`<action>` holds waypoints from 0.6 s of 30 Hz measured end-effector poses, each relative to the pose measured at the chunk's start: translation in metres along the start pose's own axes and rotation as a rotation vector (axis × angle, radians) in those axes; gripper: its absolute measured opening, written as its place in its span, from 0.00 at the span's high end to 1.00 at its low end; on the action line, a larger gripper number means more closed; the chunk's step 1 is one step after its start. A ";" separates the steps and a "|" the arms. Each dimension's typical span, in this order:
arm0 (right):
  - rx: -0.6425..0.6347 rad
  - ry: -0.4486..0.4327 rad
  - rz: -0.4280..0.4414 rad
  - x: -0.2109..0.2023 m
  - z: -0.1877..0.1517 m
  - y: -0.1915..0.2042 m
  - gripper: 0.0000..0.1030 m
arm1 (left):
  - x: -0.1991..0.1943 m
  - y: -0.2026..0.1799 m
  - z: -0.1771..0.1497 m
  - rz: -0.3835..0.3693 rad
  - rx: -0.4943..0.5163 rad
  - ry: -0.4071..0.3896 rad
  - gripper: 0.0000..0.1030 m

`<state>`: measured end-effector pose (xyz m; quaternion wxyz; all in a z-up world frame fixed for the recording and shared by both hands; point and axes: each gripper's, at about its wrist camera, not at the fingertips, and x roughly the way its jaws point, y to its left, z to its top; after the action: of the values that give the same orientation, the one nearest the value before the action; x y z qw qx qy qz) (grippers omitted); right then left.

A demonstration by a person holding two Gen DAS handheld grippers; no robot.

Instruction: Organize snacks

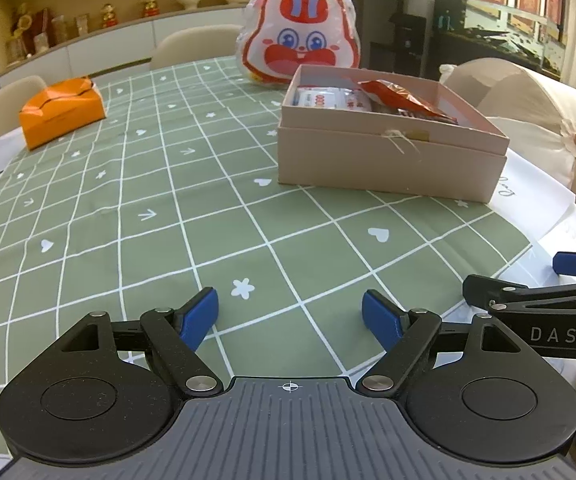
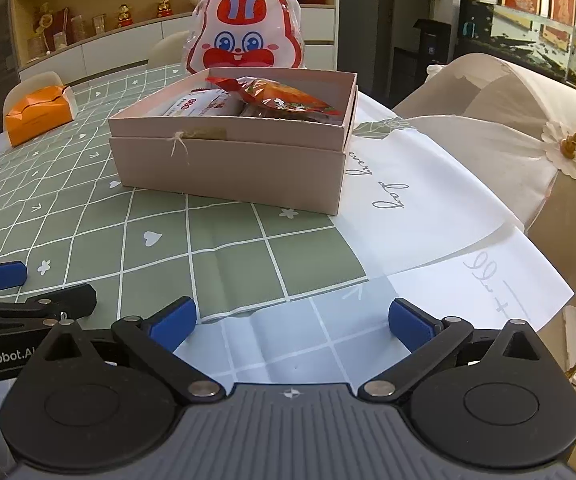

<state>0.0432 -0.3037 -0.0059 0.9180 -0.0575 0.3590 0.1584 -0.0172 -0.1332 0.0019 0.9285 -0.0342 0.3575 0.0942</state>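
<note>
Green checked cloth covers the table [image 1: 148, 184] under us. At twelve o'clock stands the rabbit-faced snack bag [image 2: 246, 38], likely puffy, light and slippery; we would pinch its sealed edge. Just before it sits the pink box [image 2: 228, 160], stiff card, already holding a red crinkly packet [image 2: 284, 98] and a white packet [image 2: 200, 106], both soft. At ten o'clock lies an orange pack [image 1: 62, 110], well apart. Our left hand-held gripper [image 1: 290, 316] and right hand-held gripper [image 2: 292, 322] both gape, empty.
</note>
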 end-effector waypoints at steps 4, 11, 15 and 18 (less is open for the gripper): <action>-0.005 -0.003 0.005 0.000 0.000 -0.001 0.00 | 0.000 0.000 0.000 0.005 -0.005 0.002 0.17; -0.001 -0.013 0.001 -0.001 -0.002 -0.001 0.00 | 0.000 0.000 0.000 0.004 -0.003 0.003 0.18; 0.001 -0.017 -0.002 -0.001 -0.002 -0.001 0.00 | -0.001 0.000 0.000 0.004 -0.004 0.003 0.18; 0.002 -0.017 -0.002 -0.001 -0.002 -0.001 0.00 | -0.001 0.000 0.000 0.004 -0.003 0.003 0.18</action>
<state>0.0415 -0.3055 -0.0071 0.9213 -0.0558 0.3511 0.1575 -0.0177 -0.1328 0.0023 0.9278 -0.0352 0.3587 0.0966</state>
